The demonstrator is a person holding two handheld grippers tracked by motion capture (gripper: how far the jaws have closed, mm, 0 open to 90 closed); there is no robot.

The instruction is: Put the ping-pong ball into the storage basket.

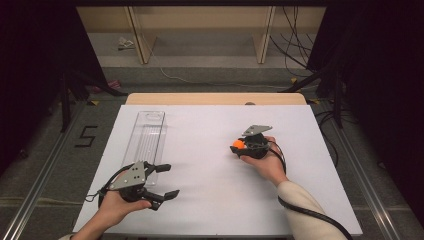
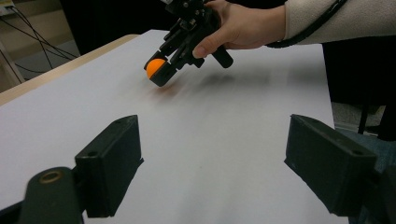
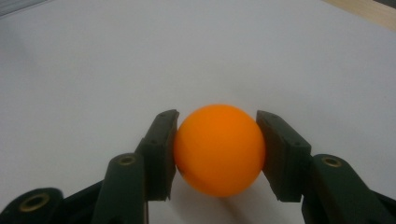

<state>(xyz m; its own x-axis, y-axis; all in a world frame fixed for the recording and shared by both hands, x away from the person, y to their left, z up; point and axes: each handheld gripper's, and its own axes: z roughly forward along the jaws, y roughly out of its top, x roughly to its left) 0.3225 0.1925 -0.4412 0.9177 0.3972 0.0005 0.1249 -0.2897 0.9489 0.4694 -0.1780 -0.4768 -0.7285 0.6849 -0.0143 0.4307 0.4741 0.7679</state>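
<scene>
In the high view the white counter (image 1: 215, 200) takes up the middle of the frame, with its bare wooden far edge showing as a strip along the top. Its left, right and near edges drop straight to the grey floor.

The right gripper (image 1: 236, 146) sits right of centre in that view, held by the right hand (image 1: 267, 162), and its fingers are clenched on an orange ball (image 1: 238, 144). In the right gripper view the ball (image 3: 218, 149) is pressed between both finger pads at lower centre, with its shadow on the white surface just beneath; whether it touches the counter or is just above it cannot be told. Wide bare white surface lies ahead of it.

The left gripper (image 1: 167, 180) is at the lower left of the high view, near the counter's front edge, held by the left hand (image 1: 115, 205). Its fingers are spread wide apart and grasp nothing. In the left gripper view the two fingers (image 2: 112, 161) rise from the bottom corners with open white counter between them, and the right gripper (image 2: 161, 74) with the ball (image 2: 155, 68) shows at upper centre, well apart.

A clear plastic tray (image 1: 145, 142) lies lengthwise in the left half of the high view, its near end just beside the left gripper. The middle of the counter between the two grippers is free.

On the floor at the left of the high view a black marking (image 1: 86, 136) reads as "5".
</scene>
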